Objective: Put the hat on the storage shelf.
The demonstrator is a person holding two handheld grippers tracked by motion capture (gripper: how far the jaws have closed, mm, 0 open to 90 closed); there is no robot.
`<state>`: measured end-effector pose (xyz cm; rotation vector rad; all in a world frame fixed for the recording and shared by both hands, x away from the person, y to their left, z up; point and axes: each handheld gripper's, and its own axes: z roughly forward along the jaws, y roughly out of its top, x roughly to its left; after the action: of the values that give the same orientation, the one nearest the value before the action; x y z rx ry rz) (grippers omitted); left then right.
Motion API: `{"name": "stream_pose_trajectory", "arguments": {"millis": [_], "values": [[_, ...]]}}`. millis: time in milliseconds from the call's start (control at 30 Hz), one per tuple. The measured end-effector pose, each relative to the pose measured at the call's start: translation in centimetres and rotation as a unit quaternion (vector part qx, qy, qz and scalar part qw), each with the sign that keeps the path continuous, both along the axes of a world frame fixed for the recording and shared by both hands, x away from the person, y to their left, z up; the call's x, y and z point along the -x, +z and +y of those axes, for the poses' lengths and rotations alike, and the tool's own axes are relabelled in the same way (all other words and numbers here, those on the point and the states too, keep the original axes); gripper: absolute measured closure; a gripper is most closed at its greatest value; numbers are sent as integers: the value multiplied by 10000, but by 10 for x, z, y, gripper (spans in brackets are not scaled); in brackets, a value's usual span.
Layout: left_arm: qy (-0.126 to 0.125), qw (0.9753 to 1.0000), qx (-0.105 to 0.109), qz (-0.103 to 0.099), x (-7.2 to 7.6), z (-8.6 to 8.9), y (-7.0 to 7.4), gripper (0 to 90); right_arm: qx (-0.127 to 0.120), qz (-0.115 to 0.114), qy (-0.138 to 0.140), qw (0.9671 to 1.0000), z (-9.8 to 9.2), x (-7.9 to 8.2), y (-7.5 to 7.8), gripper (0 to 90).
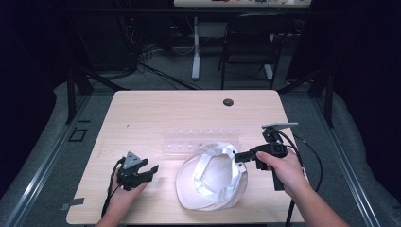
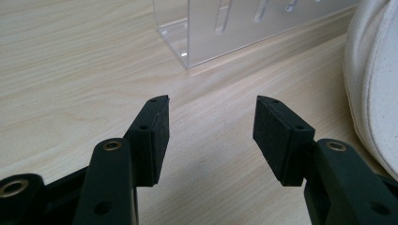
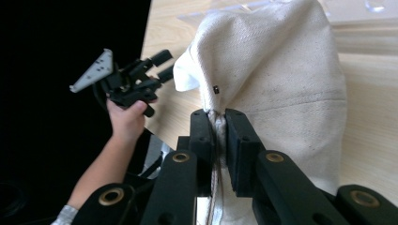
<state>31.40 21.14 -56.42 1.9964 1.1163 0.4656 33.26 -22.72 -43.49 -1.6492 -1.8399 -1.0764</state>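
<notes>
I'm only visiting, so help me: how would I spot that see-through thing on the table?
Start at the wooden table. Near its middle, just beyond the white cloth hat, lies a clear plastic rack. Unlike the hat, it is transparent and straight-edged.

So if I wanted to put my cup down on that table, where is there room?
The far strip of the table, behind the clear plastic rack, is bare, and so is the left side beyond the left gripper. The near middle is crowded: the white cloth hat lies there, pinched by the right gripper.
</notes>
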Motion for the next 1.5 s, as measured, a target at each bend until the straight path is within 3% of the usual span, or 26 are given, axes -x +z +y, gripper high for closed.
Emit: {"name": "stream_pose_trajectory", "arguments": {"millis": [500, 700, 1500], "values": [[2, 10000, -4, -9, 0, -1, -1, 469, -730, -212, 176, 9969, 17, -3, 14, 824], [1, 10000, 4, -14, 0, -1, -1, 469, -868, -307, 257, 9954, 25, -3, 21, 824], [0, 10000, 15, -15, 0, -1, 0, 469, -926, -490, 317, 9940, 32, -5, 47, 824]]}}
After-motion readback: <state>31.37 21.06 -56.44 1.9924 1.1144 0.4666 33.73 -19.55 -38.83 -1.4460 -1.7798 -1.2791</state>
